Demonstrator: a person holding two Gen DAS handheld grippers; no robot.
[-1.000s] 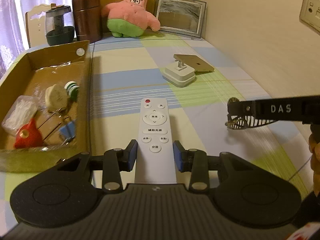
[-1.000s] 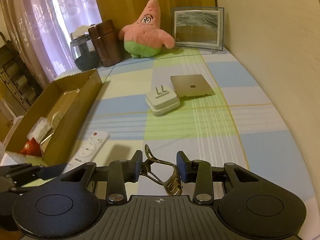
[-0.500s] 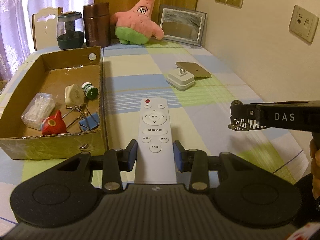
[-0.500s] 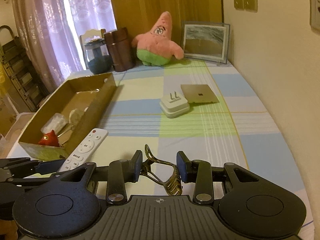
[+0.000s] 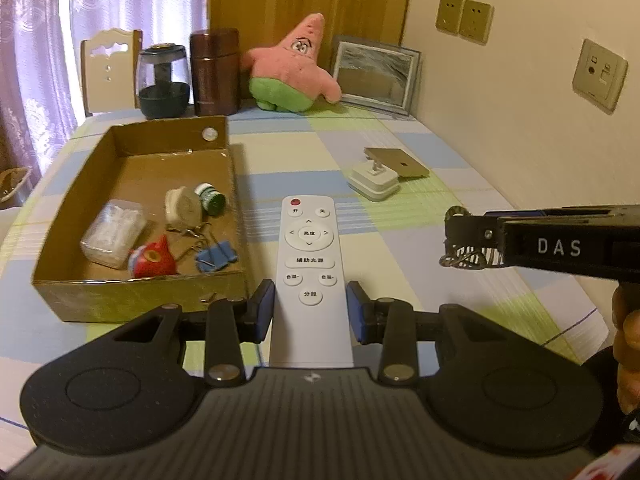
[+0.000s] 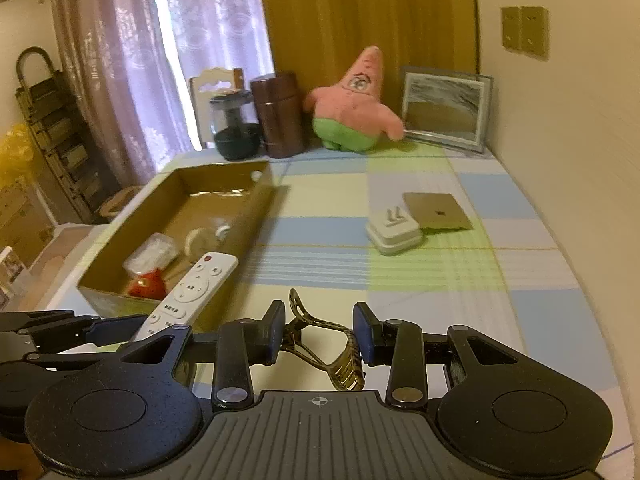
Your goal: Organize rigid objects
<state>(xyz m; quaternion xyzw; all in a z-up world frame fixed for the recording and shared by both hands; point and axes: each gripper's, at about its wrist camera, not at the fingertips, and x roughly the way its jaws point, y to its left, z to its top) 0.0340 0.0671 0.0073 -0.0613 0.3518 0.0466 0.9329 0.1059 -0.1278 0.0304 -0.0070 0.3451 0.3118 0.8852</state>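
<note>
Left wrist view: the left gripper has its jaws clamped on a white remote at lower centre, lifted off the checked surface. The cardboard box sits at left.

Right wrist view: the right gripper has its jaws clamped on a gold hair claw, lower centre, above the surface.

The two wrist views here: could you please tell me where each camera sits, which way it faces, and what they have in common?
Left wrist: on the left gripper, looking down the table; it is shut on the white remote. The right gripper's side and some fingers show.
Right wrist: on the right gripper, same heading; it is shut on a gold hair claw. The left gripper shows at lower left.
Shared: cardboard box, white charger, pink plush.
</note>
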